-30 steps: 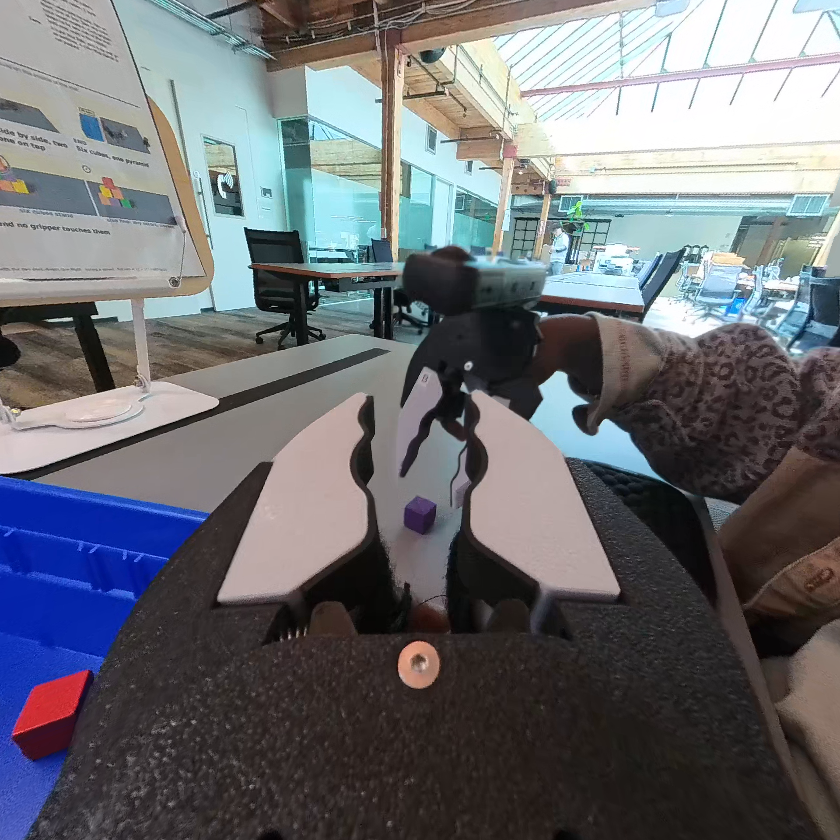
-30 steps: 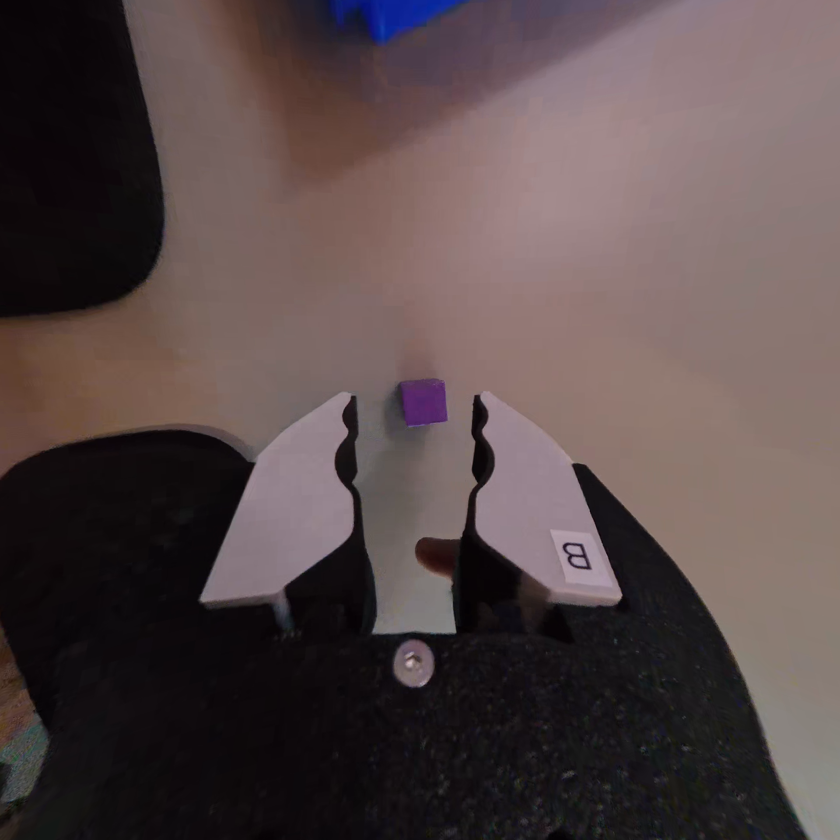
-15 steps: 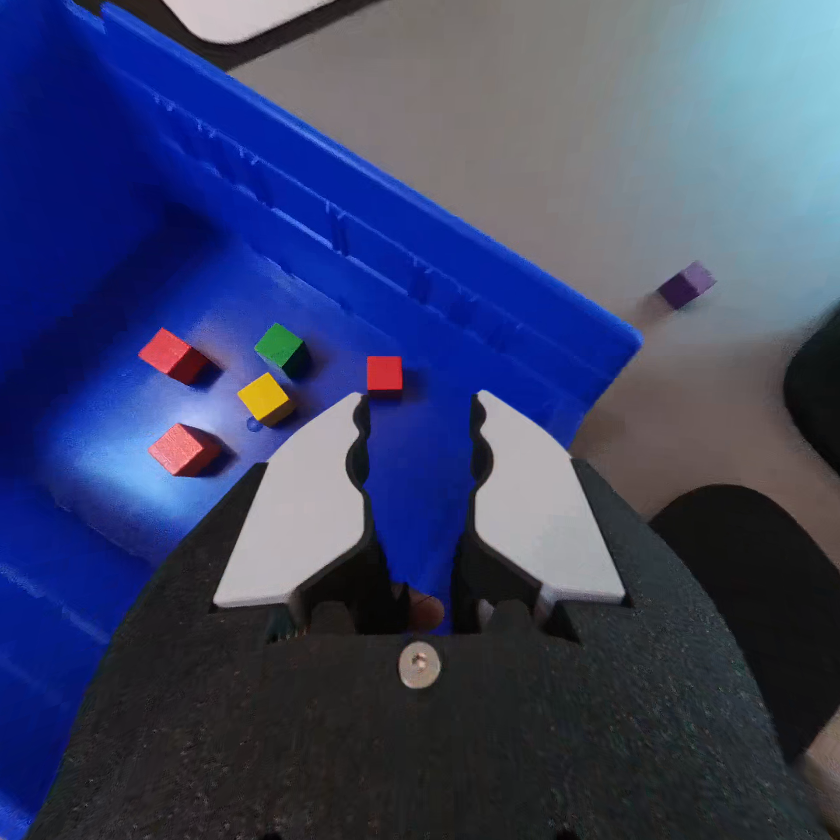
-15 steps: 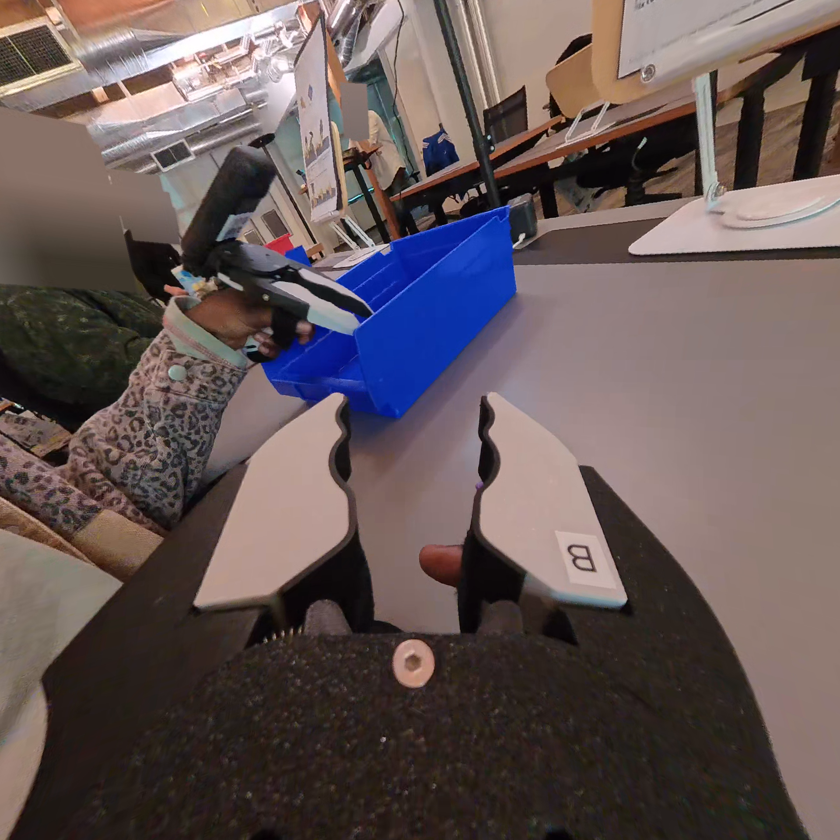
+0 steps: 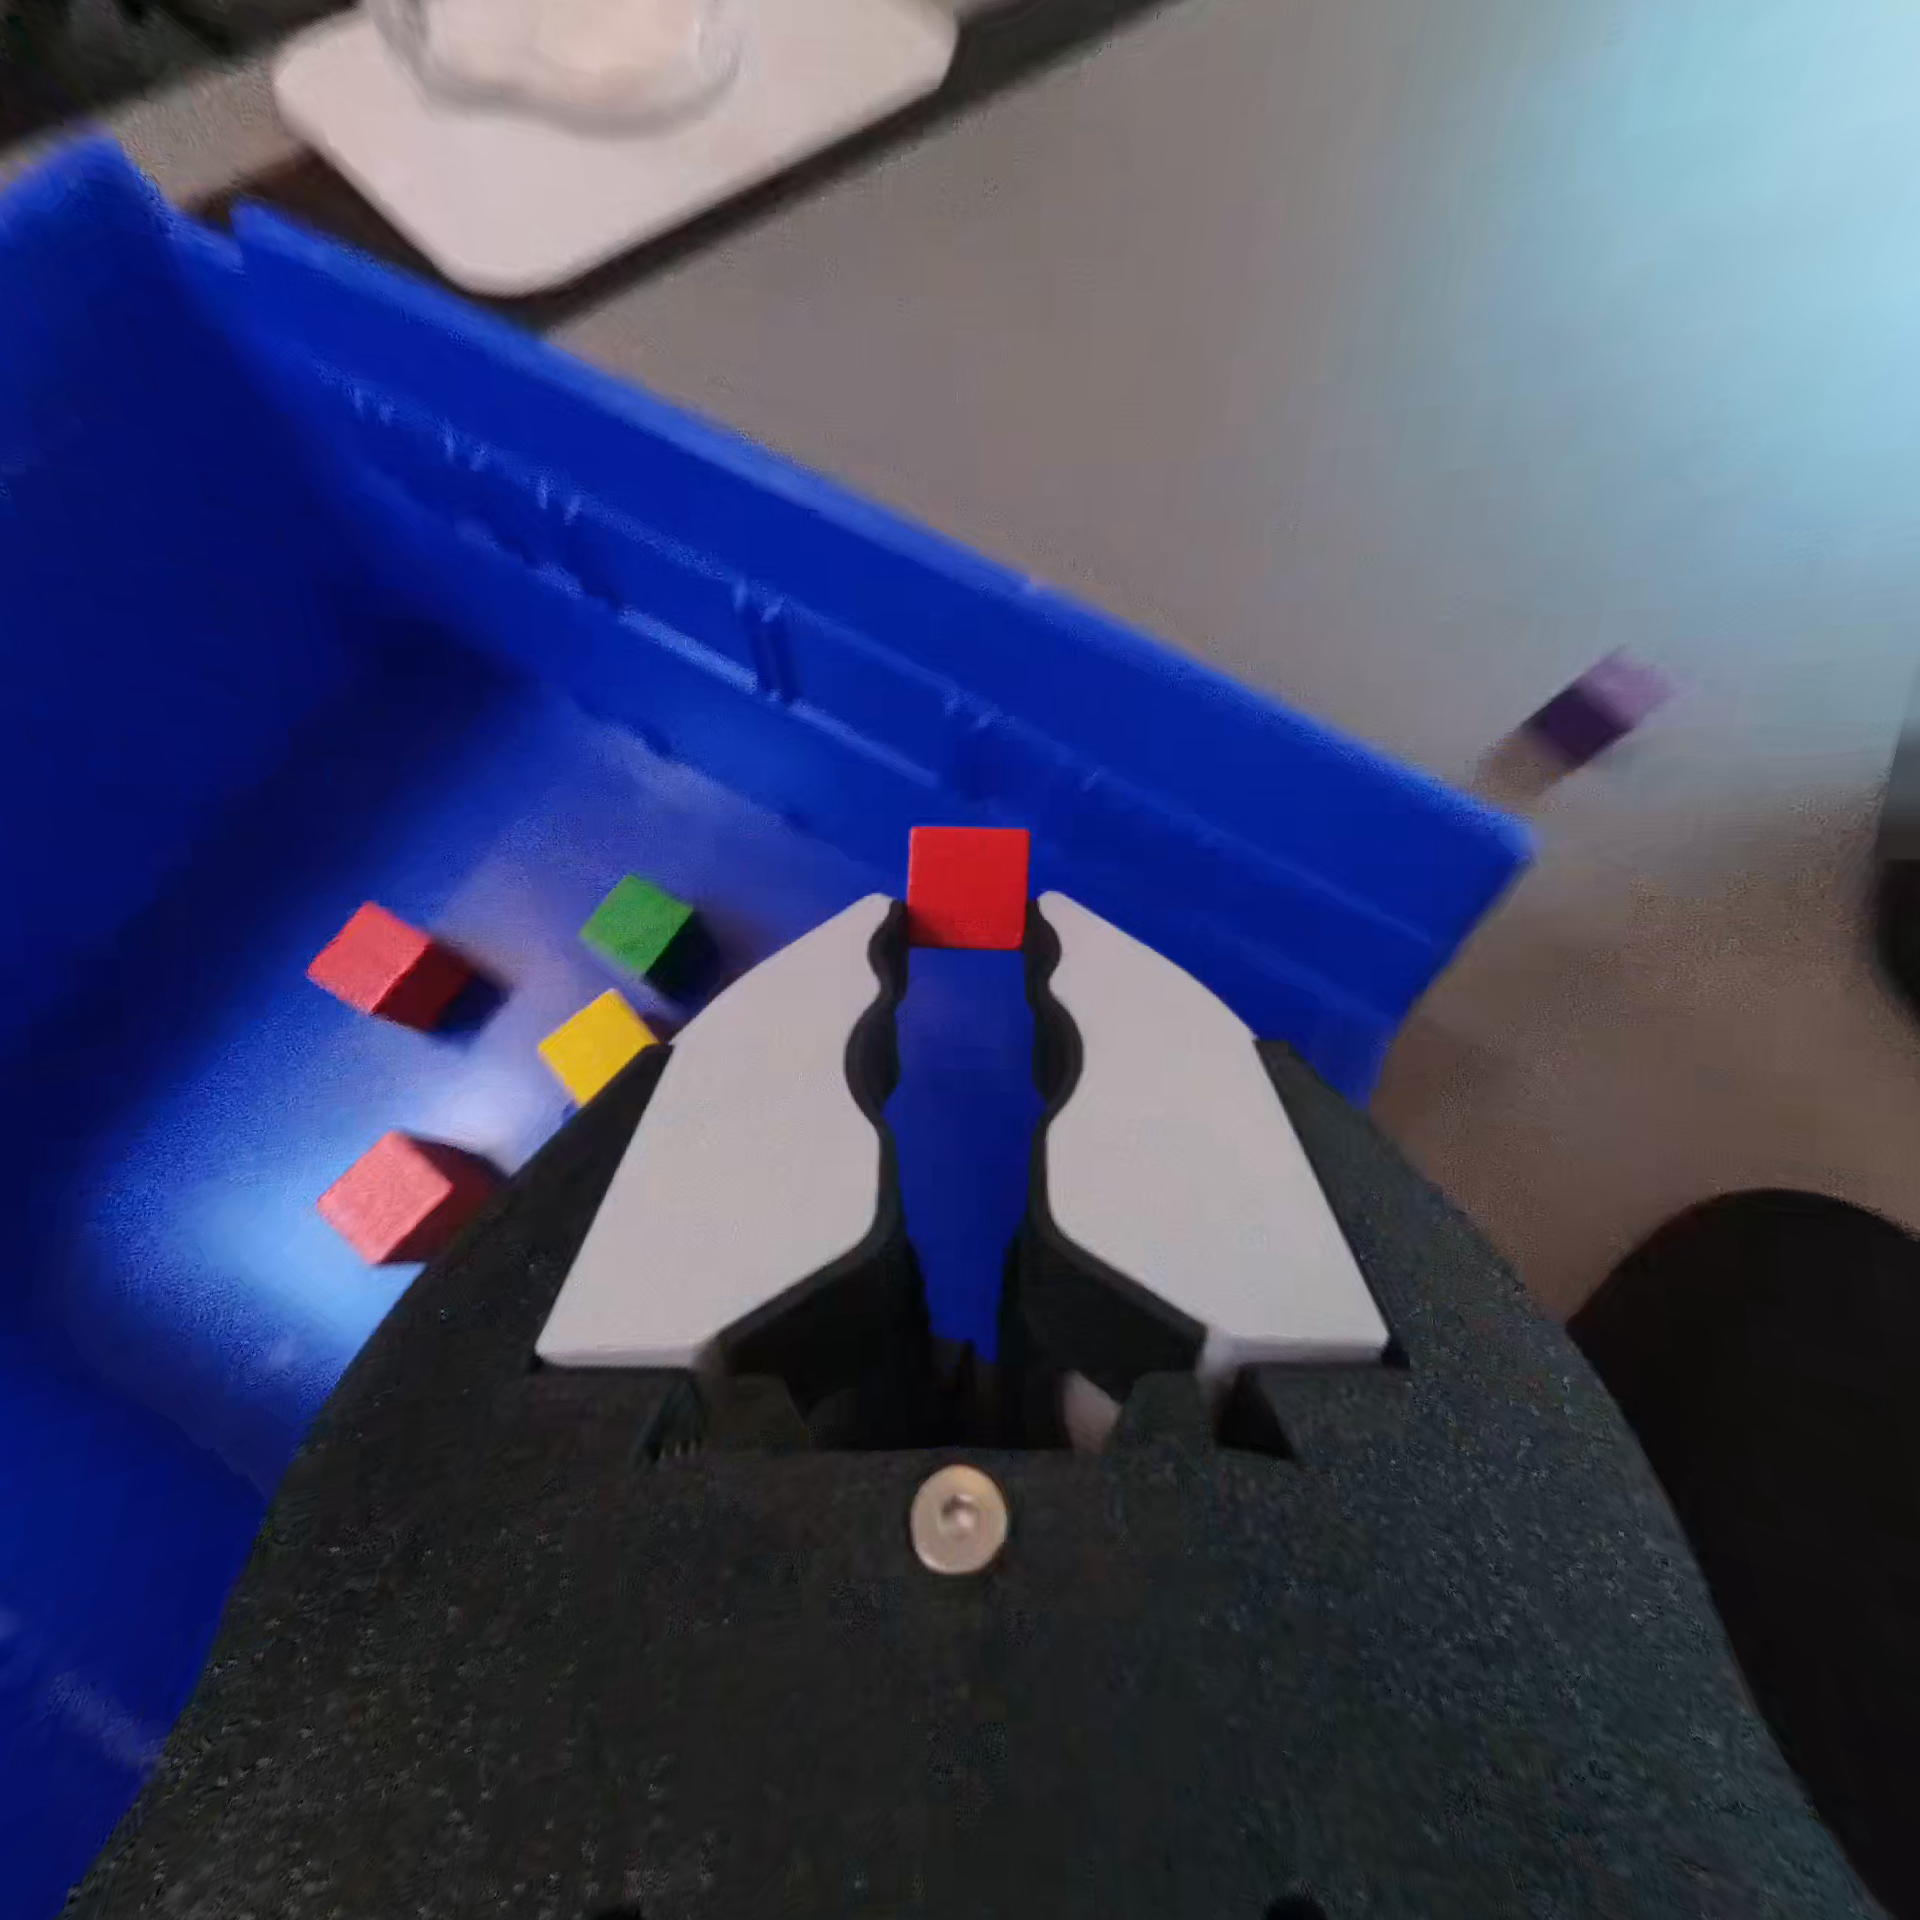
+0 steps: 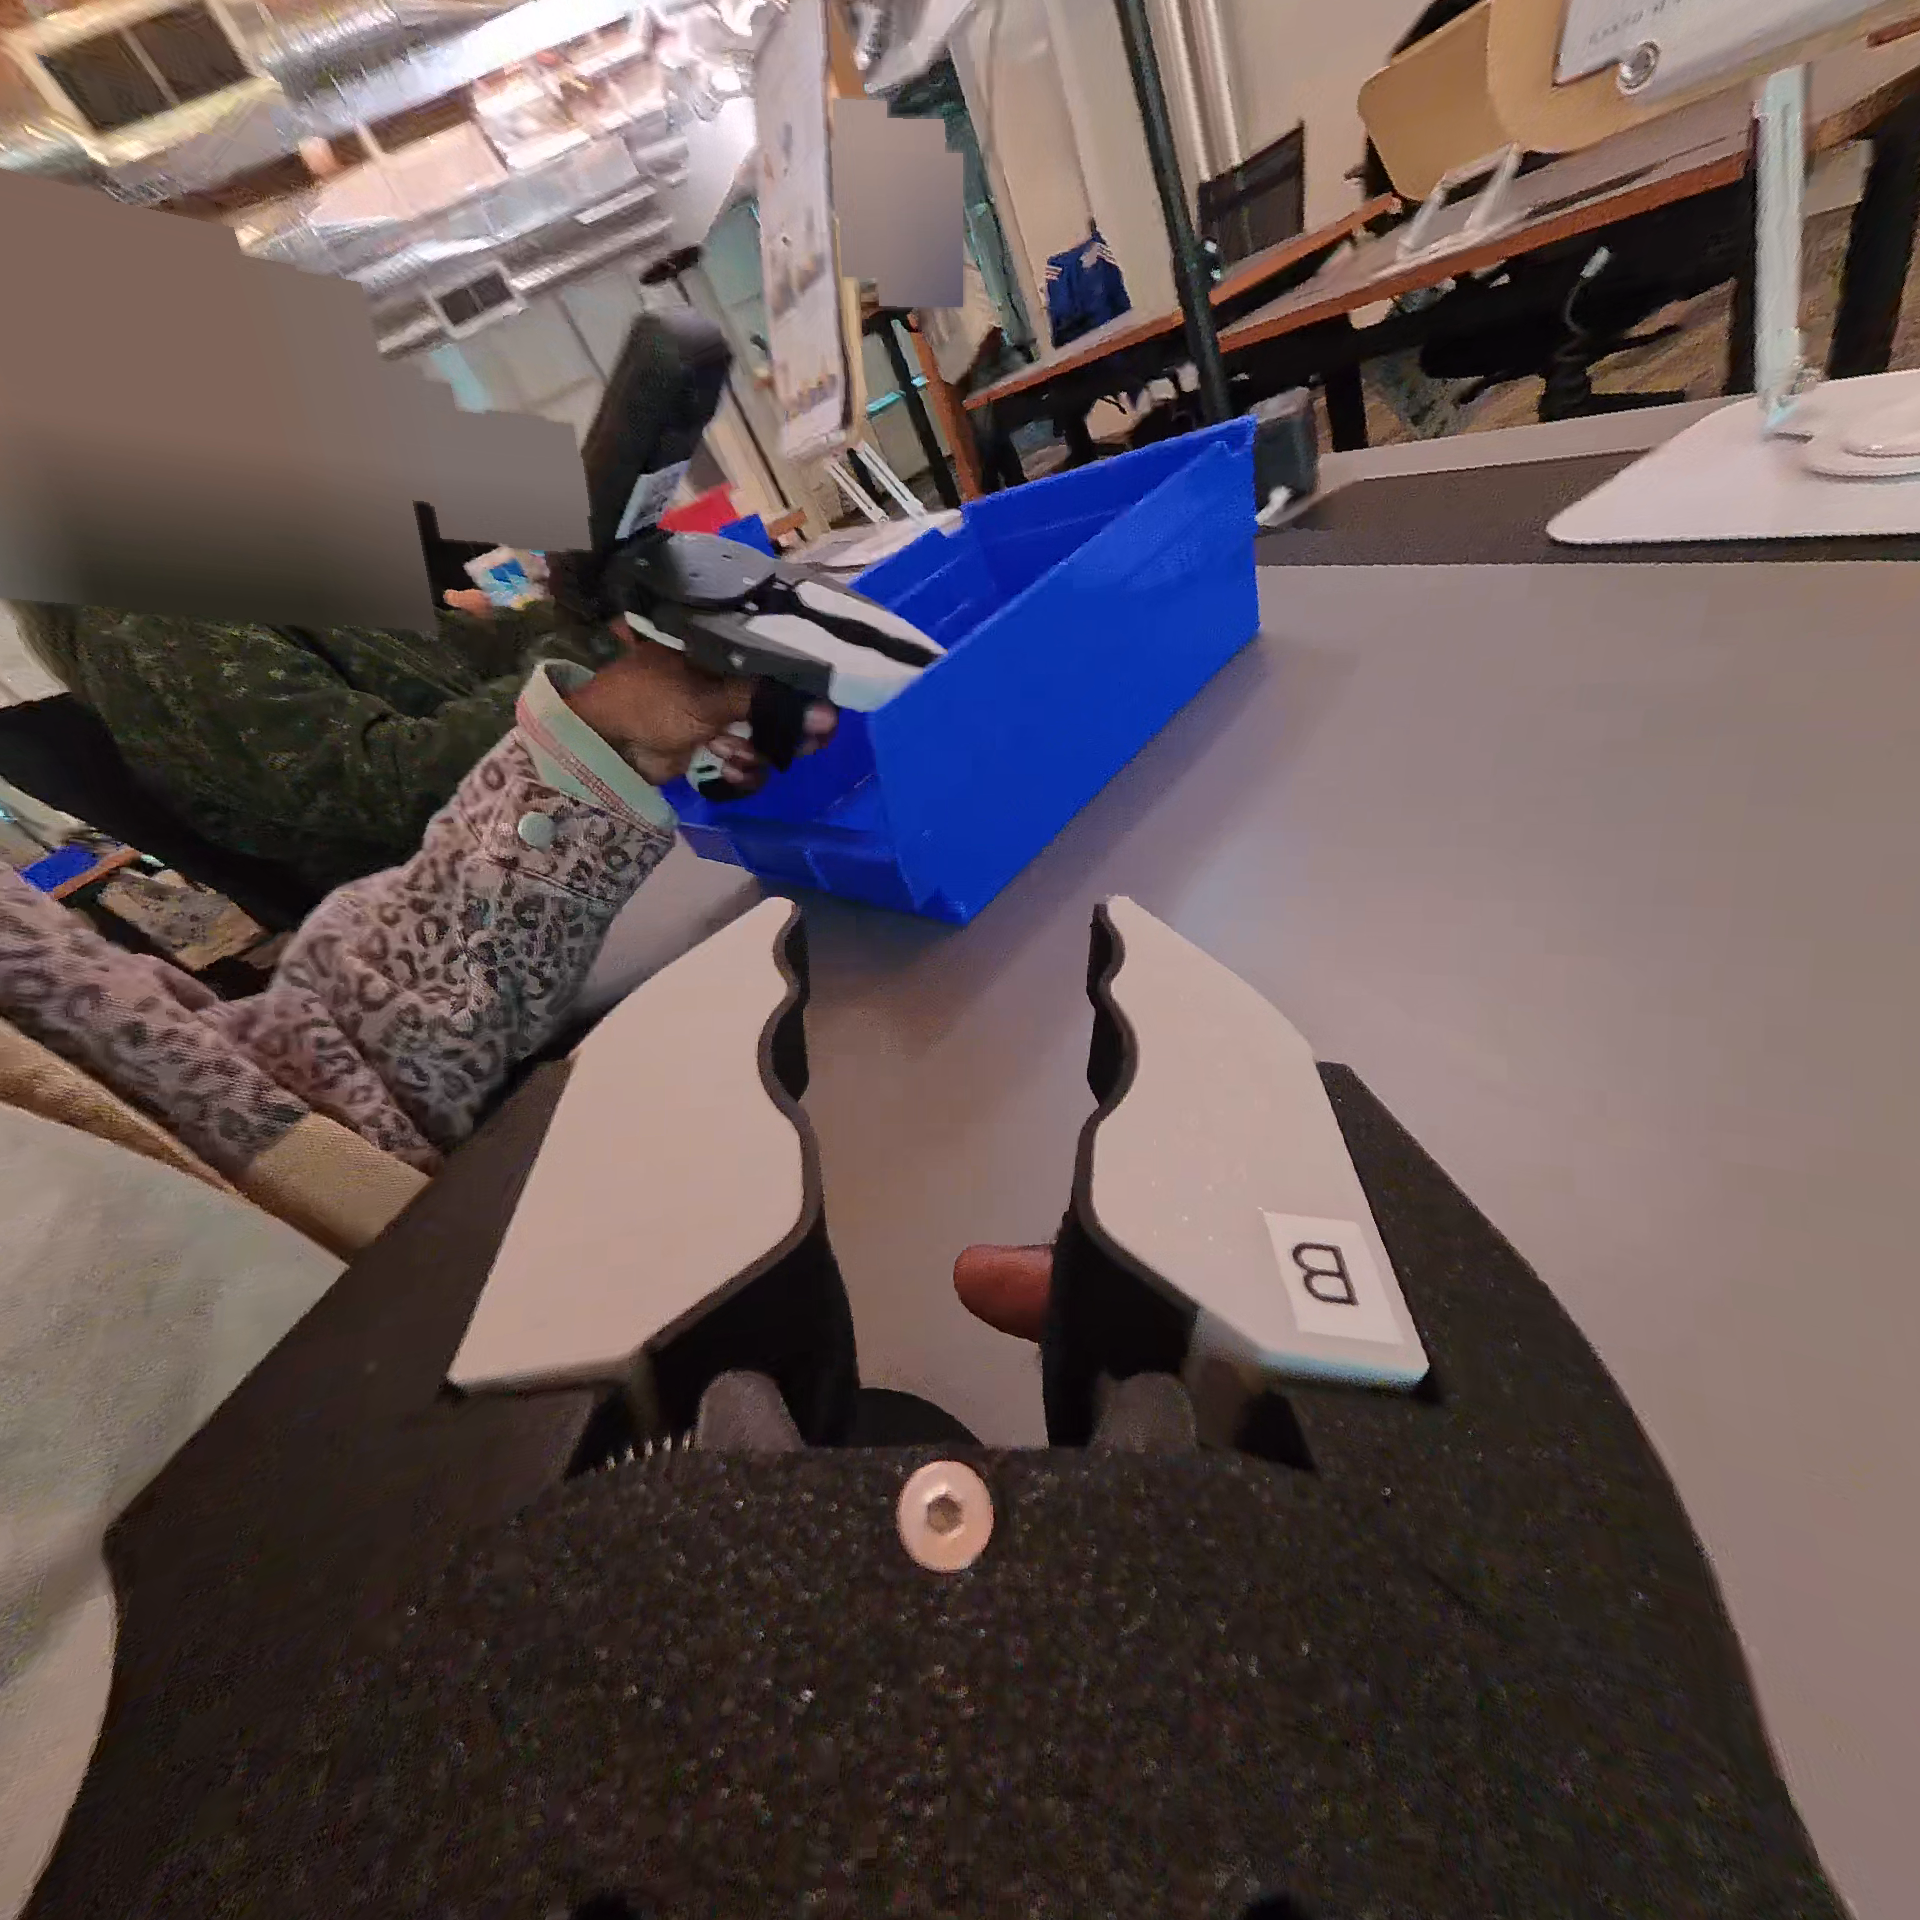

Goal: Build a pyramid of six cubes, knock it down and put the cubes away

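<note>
My left gripper (image 5: 966,916) is inside the blue bin (image 5: 727,582), shut at its fingertips on a red cube (image 5: 966,883). Beside it on the bin floor lie two more red cubes (image 5: 384,971) (image 5: 400,1195), a green cube (image 5: 639,925) and a yellow cube (image 5: 597,1042). A purple cube (image 5: 1595,712) sits on the grey table outside the bin, to the right. My right gripper (image 6: 945,935) is open and empty, low over the grey table (image 6: 1507,831). In the right wrist view the left gripper (image 6: 904,665) dips into the blue bin (image 6: 1039,707).
A white stand base (image 6: 1745,468) sits on the table behind the bin; it also shows in the left wrist view (image 5: 623,135). A person's patterned sleeve (image 6: 468,935) reaches in from the left. Desks and chairs stand beyond the table. One gripper's finger ends stand about 20 cm off the other's. From my left tips it is roughly 7 cm to the green cube (image 5: 639,925); from my right, 30 cm.
My left gripper has moved down and forward into the bin and closed on the red cube that lay ahead of its fingers. My right gripper stays open over the table.
</note>
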`<state>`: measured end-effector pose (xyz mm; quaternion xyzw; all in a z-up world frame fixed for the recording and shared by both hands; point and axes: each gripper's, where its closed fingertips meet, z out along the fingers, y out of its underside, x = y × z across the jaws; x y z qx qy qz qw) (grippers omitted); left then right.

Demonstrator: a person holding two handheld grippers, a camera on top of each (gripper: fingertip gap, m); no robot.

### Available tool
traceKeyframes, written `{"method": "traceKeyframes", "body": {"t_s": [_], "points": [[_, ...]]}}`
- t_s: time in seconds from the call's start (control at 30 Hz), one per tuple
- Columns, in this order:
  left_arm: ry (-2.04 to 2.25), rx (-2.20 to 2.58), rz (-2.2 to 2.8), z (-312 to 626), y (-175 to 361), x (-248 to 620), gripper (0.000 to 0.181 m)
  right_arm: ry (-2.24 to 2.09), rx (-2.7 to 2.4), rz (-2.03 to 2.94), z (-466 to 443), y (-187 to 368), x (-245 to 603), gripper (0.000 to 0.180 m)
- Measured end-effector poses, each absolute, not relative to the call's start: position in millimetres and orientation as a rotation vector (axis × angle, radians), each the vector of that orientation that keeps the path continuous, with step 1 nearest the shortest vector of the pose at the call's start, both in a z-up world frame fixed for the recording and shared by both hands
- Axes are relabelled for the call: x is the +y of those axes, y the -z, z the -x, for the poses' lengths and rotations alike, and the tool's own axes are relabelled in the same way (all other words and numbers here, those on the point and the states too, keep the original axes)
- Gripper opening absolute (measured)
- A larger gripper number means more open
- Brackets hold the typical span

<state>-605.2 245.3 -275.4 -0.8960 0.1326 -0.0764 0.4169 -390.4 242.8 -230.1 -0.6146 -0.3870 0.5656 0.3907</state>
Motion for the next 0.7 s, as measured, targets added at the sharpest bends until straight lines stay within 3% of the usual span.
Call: {"method": "traceKeyframes", "body": {"t_s": [0.13, 0.2, 0.4, 0.7], "points": [[0.817, 0.401, 1.492, 524, 155, 198, 0.020, -1.689, -0.915, 1.405, 394, 198, 227, 0.035], [1.048, 0.411, 1.283, 493, 127, 171, 0.020, -1.845, -0.867, 1.314, 398, 175, 215, 0.026], [1.255, 0.452, 1.172, 431, 123, 154, 0.020, -1.988, -0.901, 1.145, 424, 133, 169, 0.027], [1.222, 0.473, 1.266, 419, 138, 161, 0.020, -1.857, -0.945, 1.137, 431, 136, 164, 0.020]]}}
